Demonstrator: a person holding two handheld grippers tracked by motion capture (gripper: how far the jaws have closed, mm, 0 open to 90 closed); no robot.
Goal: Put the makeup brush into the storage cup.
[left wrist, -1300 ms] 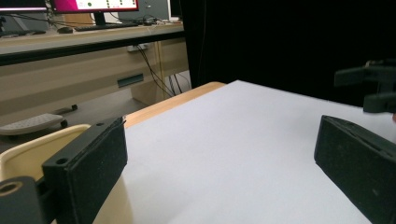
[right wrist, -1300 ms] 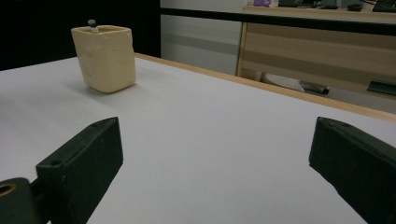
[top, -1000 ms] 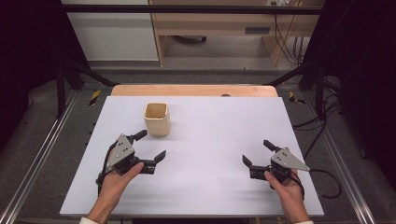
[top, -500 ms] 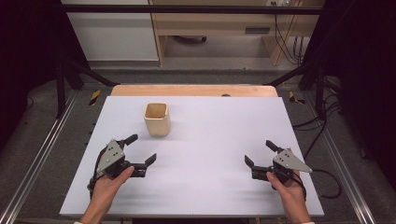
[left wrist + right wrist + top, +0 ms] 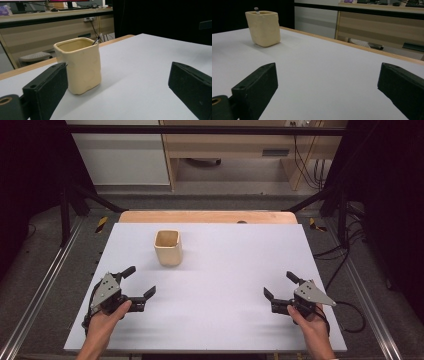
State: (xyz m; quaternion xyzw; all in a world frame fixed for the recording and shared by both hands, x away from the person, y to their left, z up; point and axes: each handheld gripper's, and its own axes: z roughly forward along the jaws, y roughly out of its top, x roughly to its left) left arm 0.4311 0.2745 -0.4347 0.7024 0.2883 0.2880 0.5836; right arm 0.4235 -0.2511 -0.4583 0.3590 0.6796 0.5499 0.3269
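Observation:
A cream square-sided cup [image 5: 168,248] stands upright on the white table top [image 5: 230,270], left of centre toward the far side. My left gripper [image 5: 139,281] rests near the front left, open and empty, with the cup [image 5: 79,65] just beyond its jaws. At the front right my right gripper [image 5: 281,285] is open with nothing between its jaws. From there the cup [image 5: 264,28] stands far off at the upper left, a small dark tip poking above its rim.
A wooden strip [image 5: 207,216] edges the table's far side. Metal frame rails [image 5: 35,295] run along both sides. Beyond the table stand a wooden bench [image 5: 235,150] and hanging cables [image 5: 305,155].
My left gripper has slid back toward the front left edge, away from the cup. The right gripper has stayed almost still.

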